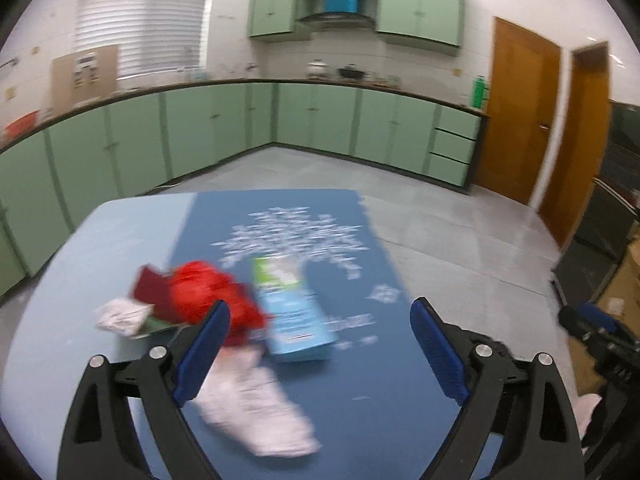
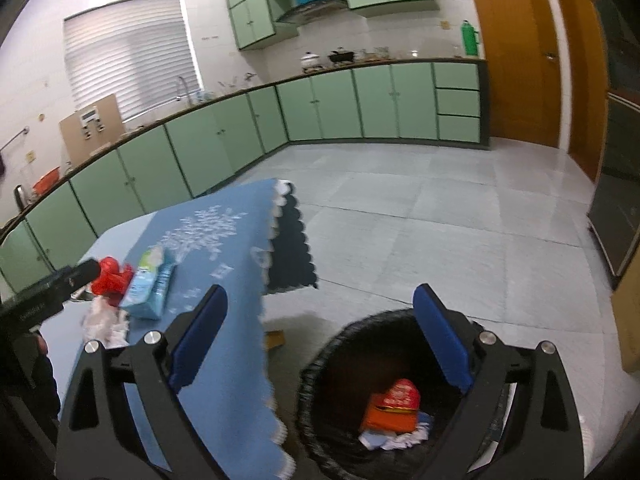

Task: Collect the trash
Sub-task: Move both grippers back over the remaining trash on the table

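On the blue tablecloth (image 1: 360, 360) lies a heap of trash: a red crumpled wrapper (image 1: 208, 296), a light blue carton (image 1: 292, 312), a white crumpled tissue (image 1: 260, 412) and a smaller white wad (image 1: 122, 316). My left gripper (image 1: 320, 344) is open and empty just above the heap, its left finger over the red wrapper. My right gripper (image 2: 320, 344) is open and empty above a black trash bin (image 2: 320, 380) on the floor beside the table. An orange-red packet (image 2: 394, 404) and white scraps lie in the bin. The heap also shows in the right wrist view (image 2: 132, 284).
Green cabinets (image 2: 320, 108) line the far walls under a dark counter. Wooden doors (image 2: 516, 52) stand at the right. Grey tiled floor (image 2: 440, 220) lies beyond the table. A small cardboard piece (image 2: 276, 338) lies on the floor by the bin.
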`<move>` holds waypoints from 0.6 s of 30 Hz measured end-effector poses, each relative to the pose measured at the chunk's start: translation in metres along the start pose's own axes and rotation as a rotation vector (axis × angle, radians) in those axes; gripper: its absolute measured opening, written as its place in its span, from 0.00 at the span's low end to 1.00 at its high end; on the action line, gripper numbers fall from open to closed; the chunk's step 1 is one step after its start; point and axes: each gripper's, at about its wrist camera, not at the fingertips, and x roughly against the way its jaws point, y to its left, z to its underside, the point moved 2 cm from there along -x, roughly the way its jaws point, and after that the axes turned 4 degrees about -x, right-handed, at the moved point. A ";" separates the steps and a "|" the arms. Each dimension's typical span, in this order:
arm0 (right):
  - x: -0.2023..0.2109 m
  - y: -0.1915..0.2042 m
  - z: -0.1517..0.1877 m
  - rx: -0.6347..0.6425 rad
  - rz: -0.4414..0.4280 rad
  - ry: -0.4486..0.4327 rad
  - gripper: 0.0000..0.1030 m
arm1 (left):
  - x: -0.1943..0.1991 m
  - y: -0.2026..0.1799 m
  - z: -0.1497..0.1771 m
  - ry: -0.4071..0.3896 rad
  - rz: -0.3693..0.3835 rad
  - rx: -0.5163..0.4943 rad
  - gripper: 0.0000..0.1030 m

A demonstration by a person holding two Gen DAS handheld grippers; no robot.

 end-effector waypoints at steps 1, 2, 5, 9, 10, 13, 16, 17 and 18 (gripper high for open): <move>-0.001 0.006 0.001 0.006 -0.008 -0.004 0.89 | 0.001 0.010 0.004 0.003 -0.027 0.006 0.87; -0.003 0.013 0.001 0.014 -0.019 -0.008 0.89 | 0.002 0.018 0.007 0.006 -0.047 0.010 0.87; -0.011 0.038 0.003 0.043 -0.051 -0.014 0.89 | 0.005 0.035 0.017 0.019 -0.085 0.023 0.87; -0.019 0.060 0.009 0.080 -0.082 -0.010 0.89 | 0.008 0.051 0.028 0.038 -0.115 0.043 0.87; -0.022 0.065 0.011 0.088 -0.089 -0.007 0.89 | 0.009 0.056 0.032 0.044 -0.121 0.052 0.87; -0.028 0.076 0.015 0.102 -0.101 -0.001 0.89 | 0.010 0.062 0.041 0.058 -0.129 0.066 0.87; -0.032 0.081 0.017 0.107 -0.106 0.005 0.89 | 0.009 0.064 0.047 0.072 -0.130 0.068 0.87; -0.032 0.083 0.017 0.108 -0.105 0.006 0.89 | 0.008 0.064 0.048 0.076 -0.129 0.070 0.87; -0.033 0.083 0.018 0.108 -0.105 0.007 0.89 | 0.008 0.064 0.049 0.079 -0.128 0.071 0.87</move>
